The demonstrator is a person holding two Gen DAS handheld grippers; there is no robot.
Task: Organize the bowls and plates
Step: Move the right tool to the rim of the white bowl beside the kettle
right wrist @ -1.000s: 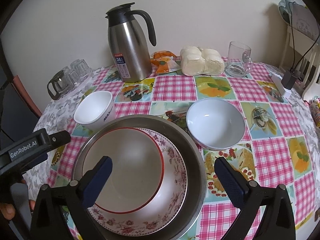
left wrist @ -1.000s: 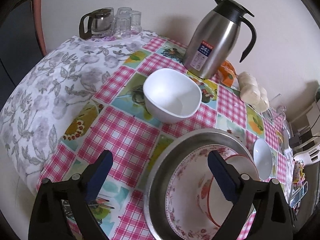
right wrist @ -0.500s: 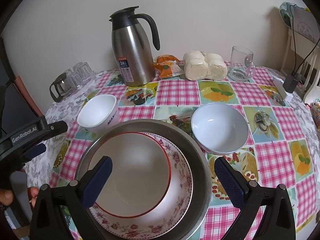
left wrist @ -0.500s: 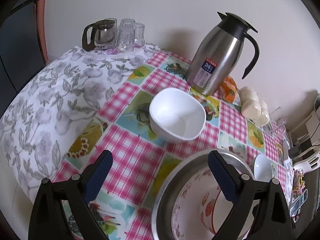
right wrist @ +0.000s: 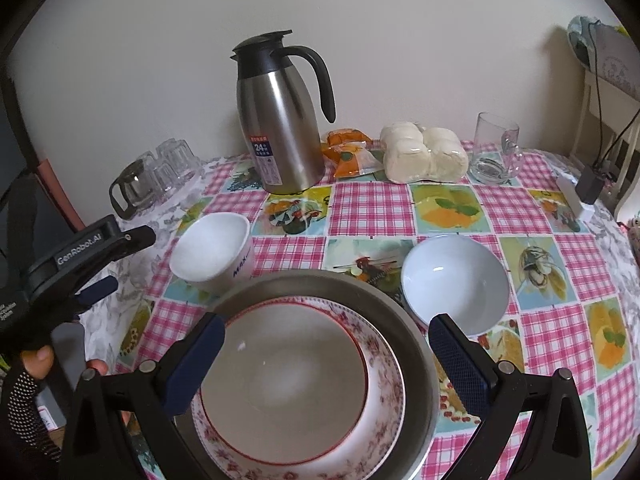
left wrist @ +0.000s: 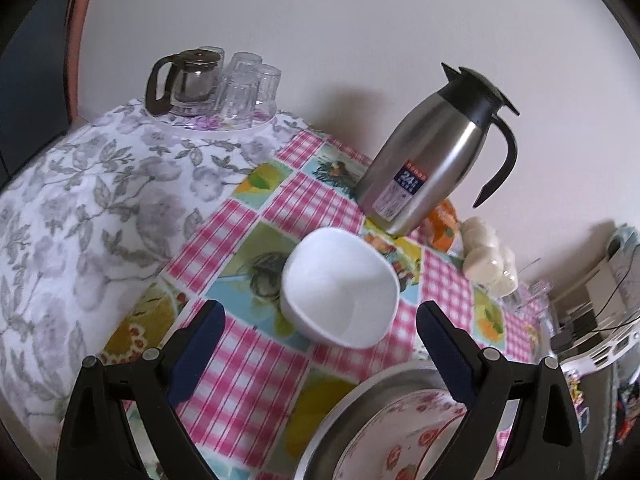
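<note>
A plain off-white wall (right wrist: 400, 40) stood behind the bench (right wrist: 372, 208), which wore a pink checked, fruit-patterned cloth. At the far right stood white-painted wooden furniture (right wrist: 592, 112) with black cables (right wrist: 600, 80). Soft light cast faint shadows.

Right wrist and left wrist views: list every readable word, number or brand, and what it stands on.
"GenRobot.AI": on the left claw's black body, right wrist view.
"24": on the steel jug's blue-and-red label; the smaller print around it is too small to read.
"MAX": on the side of the white square bowl; the word is cut off.
White print lower on the left claw's body: cut off, unreadable.
</note>
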